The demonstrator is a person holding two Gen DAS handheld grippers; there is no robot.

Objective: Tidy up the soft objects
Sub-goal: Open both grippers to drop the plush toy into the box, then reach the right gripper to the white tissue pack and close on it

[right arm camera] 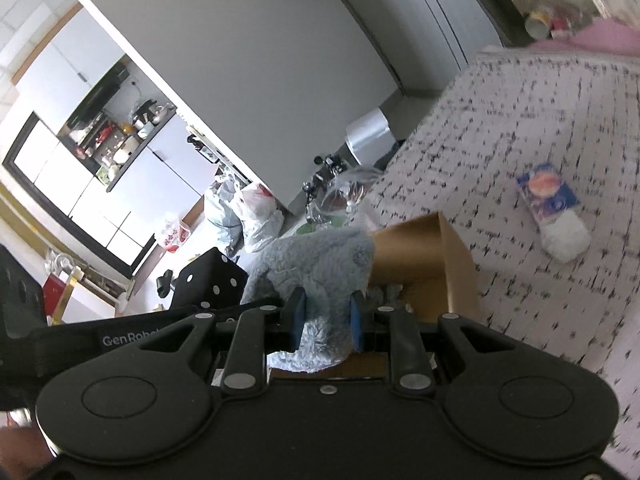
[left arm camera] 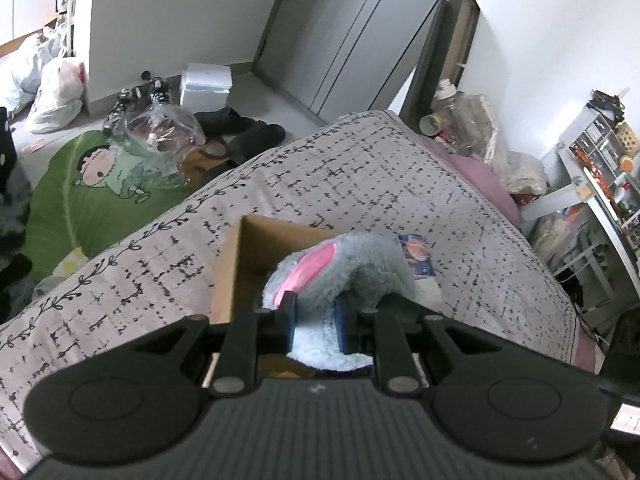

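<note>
On the floor at far left in my left wrist view, a green leaf-shaped mat [left arm camera: 92, 200] printed with a cartoon child lies beside a crumpled clear plastic bag [left arm camera: 160, 132], with a white box [left arm camera: 206, 84] behind them. To their right, on the bed's pale cover [left arm camera: 360, 168] with its black dashes and vine border, an open cardboard box [left arm camera: 240, 272] stands. My left gripper [left arm camera: 316, 320] is clamped tight on a grey plush toy [left arm camera: 352, 264], its blue pads sunk into the fur. The toy is fluffy, light grey to whitish, with a pink-lined ear turned up, and it hangs over the box's open top. Just right of it lies a small blue packet [left arm camera: 418, 256] with an orange picture; its print is too small for me to read.

In the right wrist view, the lettering "GenRobot" shows in part on the black rig at left. My right gripper [right arm camera: 328, 316] is also closed on the plush toy's fur, at the box's near edge. The blue packet rests well apart on the cover at right.
</note>
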